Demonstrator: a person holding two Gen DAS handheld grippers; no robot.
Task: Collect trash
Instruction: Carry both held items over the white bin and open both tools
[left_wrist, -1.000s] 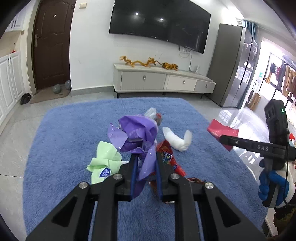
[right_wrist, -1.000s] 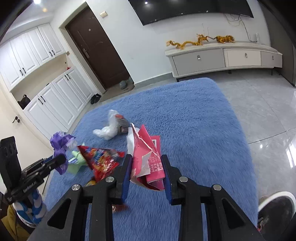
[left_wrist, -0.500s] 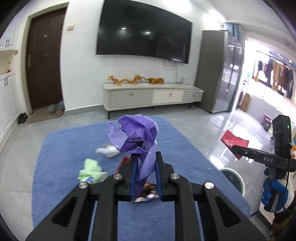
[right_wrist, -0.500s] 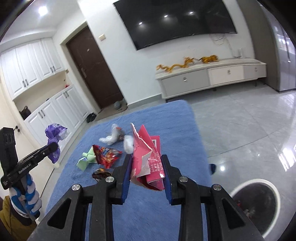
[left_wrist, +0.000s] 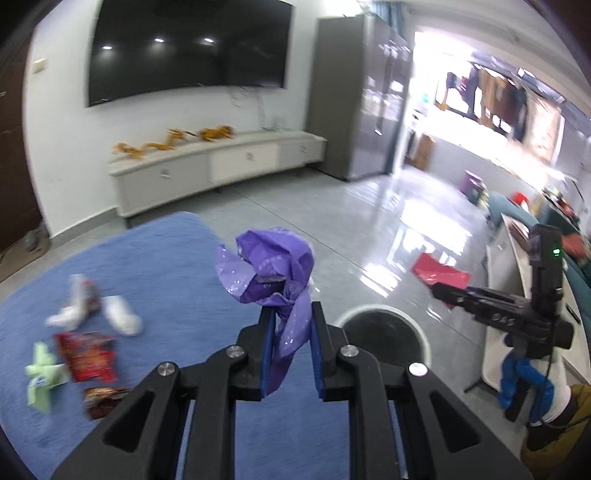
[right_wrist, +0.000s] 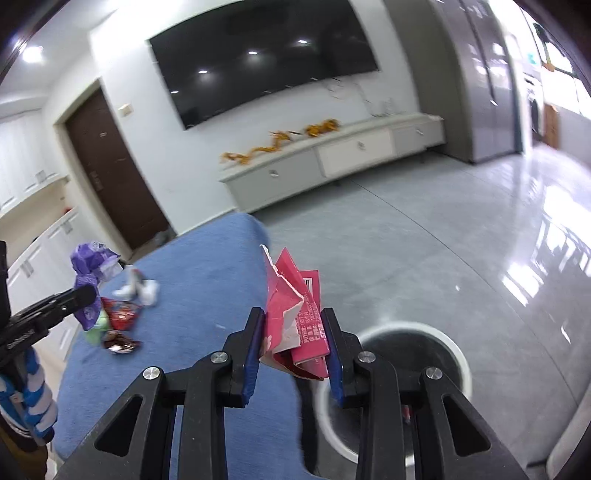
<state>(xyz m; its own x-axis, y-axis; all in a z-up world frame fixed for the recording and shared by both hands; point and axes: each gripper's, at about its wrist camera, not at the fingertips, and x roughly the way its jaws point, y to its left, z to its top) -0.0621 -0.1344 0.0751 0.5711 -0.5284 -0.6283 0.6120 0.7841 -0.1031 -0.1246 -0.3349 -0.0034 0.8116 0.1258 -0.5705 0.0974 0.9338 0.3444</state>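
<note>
Our left tongs (left_wrist: 291, 314) are clamped on a crumpled purple bag (left_wrist: 275, 267) at centre frame, and our right tongs (right_wrist: 293, 325) pinch a torn pink carton (right_wrist: 295, 317) tight between their pads. Just behind each set of tongs, low in the frame and right of centre, sits a round white-rimmed bin (right_wrist: 460, 356), partly hidden by the tong arms. On the blue rug (left_wrist: 166, 266), lower left in the left wrist view, we see more trash: a white plastic bag (left_wrist: 75, 306), a red snack wrapper (left_wrist: 88, 356), a green paper scrap (left_wrist: 42, 376) and a dark wrapper (left_wrist: 103, 400). A TV (right_wrist: 258, 55) and a low cabinet (right_wrist: 332, 155) fill the top.
</note>
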